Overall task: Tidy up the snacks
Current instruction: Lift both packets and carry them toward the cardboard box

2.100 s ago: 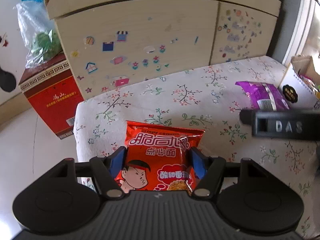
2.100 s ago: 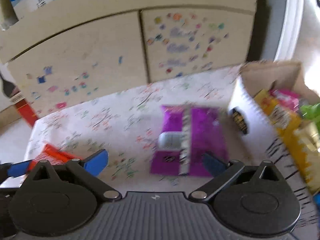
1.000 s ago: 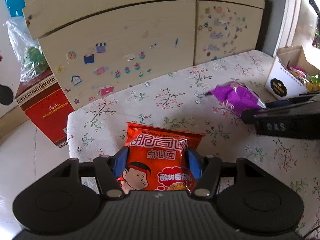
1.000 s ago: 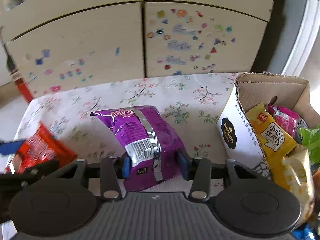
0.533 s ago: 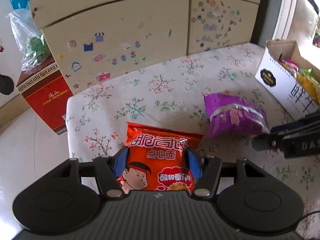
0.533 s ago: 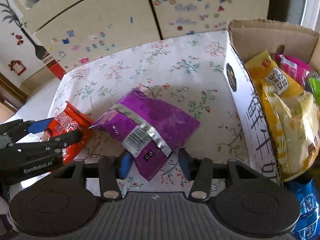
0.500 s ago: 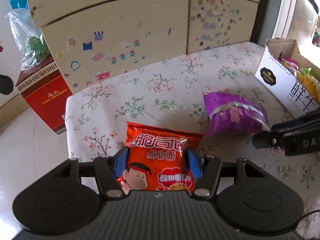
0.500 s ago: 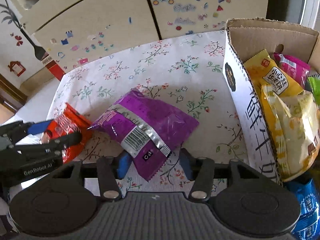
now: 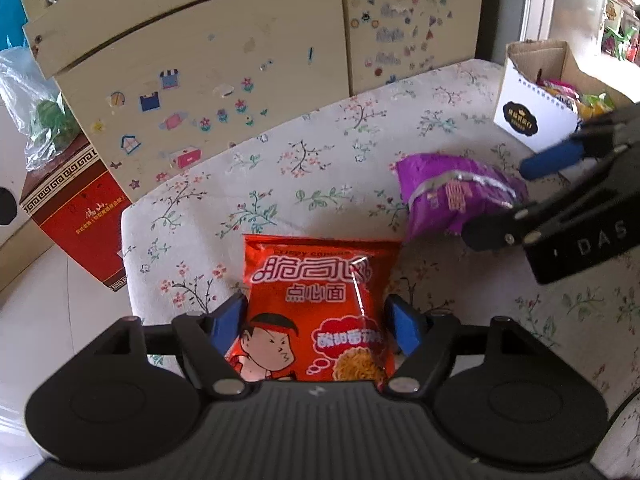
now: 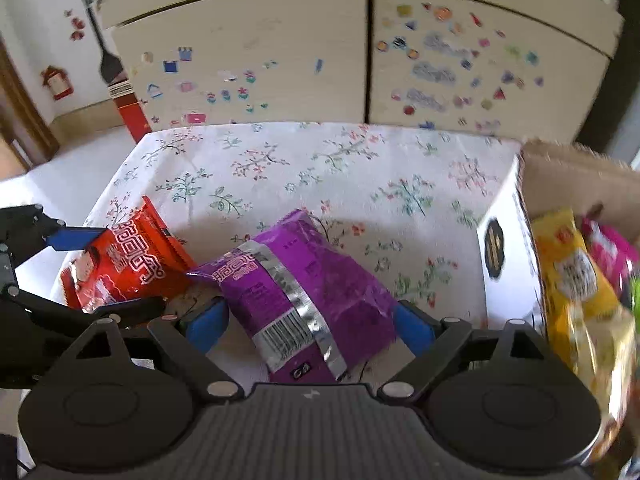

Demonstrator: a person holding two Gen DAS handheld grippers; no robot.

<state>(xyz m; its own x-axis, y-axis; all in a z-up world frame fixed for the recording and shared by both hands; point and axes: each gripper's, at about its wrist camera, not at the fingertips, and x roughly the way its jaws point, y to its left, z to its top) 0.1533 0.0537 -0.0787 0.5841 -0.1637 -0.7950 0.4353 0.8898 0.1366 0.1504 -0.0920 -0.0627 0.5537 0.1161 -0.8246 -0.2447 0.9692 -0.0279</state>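
A red noodle-snack packet lies flat on the floral tablecloth between the blue pads of my left gripper, whose jaws are opening and stand just off its edges. A purple packet lies on the cloth right of the red packet. My right gripper straddles it, jaws opening, pads well off its sides. In the left wrist view the right gripper hangs over the purple packet. The left gripper shows at the left of the right wrist view.
A cardboard box stands at the table's right end, holding a yellow packet and other snacks; the box also shows far right. A stickered cabinet rises behind. A red carton sits on the floor past the left edge.
The right gripper's jaws have spread and let go of the purple packet, which now lies on the cloth close to the red one. The left gripper's jaws have also widened off the red packet.
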